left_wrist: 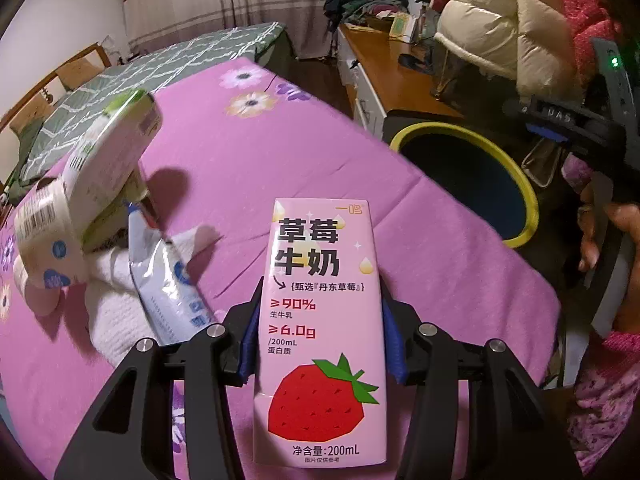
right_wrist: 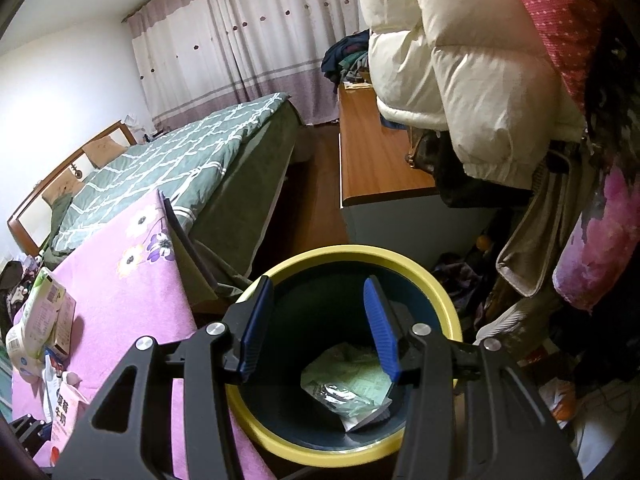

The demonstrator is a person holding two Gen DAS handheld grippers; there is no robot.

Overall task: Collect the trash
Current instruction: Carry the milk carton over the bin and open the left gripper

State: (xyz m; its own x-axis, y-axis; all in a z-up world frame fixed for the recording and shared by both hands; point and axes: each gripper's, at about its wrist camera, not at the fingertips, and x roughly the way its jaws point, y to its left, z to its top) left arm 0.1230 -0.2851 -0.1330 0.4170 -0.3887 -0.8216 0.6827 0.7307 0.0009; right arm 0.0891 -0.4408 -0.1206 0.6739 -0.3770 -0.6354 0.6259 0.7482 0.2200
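A pink strawberry-milk carton [left_wrist: 320, 332] is clamped upright between the blue pads of the left tongs [left_wrist: 320, 344], its printed front facing the camera. Left of those tongs, a blue-and-white pouch [left_wrist: 168, 284] and a green-and-white carton [left_wrist: 108, 160] are heaped together. Directly below the parted right tongs [right_wrist: 318, 328], a yellow-rimmed bin [right_wrist: 448, 304] is seen, with a crumpled green wrapper [right_wrist: 352, 388] lying at its bottom.

Carton [left_wrist: 320, 332] on table [left_wrist: 460, 264], bin [left_wrist: 528, 208] right.
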